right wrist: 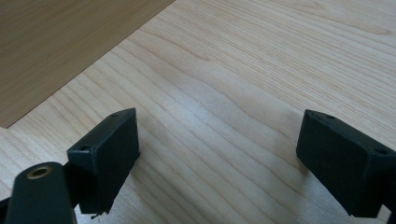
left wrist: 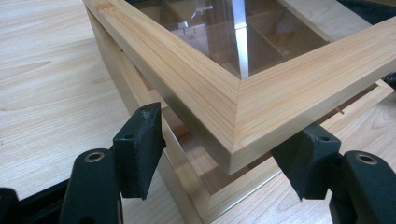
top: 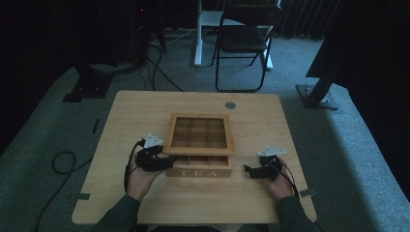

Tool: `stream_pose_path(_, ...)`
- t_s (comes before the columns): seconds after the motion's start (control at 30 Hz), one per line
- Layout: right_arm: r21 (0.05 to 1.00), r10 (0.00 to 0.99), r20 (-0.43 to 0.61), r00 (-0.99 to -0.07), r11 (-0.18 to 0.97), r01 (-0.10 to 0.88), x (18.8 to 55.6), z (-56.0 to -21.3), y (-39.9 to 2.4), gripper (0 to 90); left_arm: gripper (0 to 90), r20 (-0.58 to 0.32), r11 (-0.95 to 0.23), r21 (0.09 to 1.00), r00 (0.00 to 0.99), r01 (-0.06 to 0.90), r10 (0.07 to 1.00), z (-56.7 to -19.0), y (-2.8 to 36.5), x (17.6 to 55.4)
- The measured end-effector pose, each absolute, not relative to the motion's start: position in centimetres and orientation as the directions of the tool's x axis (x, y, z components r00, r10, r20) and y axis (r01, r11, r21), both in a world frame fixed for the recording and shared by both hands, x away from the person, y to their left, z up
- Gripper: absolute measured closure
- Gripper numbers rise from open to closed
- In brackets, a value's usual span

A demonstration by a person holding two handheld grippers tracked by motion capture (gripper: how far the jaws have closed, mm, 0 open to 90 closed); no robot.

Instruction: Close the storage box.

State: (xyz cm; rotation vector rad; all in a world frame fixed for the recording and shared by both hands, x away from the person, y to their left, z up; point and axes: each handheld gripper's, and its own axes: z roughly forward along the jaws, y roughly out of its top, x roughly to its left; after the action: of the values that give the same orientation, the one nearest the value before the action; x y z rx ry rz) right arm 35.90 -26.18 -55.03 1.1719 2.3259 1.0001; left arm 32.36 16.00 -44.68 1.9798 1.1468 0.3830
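Left gripper (left wrist: 224, 154) – jaws part open astride the raised lid (left wrist: 243, 98) corner of the tea box (top: 198, 166), grip unclear – right gripper (right wrist: 219, 154) wide open, empty, above the table (right wrist: 261, 70)

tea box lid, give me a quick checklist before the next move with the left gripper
1. Lid raised off the tea box: ok, a gap shows at the front.
2. Left gripper at the lid's front corner: ok, the corner sits between the jaws.
3. Pads pressing on the lid: cannot tell.
4. Right gripper free: ok, open above bare table.
5. Box compartments hold nothing: cannot tell, glass reflects.
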Motion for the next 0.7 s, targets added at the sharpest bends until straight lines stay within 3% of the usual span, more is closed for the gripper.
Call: stream_pose_path(0.7,0.724,0.802,0.004,-0.597,0.409,0.555,35.9,-55.0,-26.2,12.8,34.7,-0.13,-0.275,0.747,0.54,0.605,0.832,-47.0,16.3,31.7)
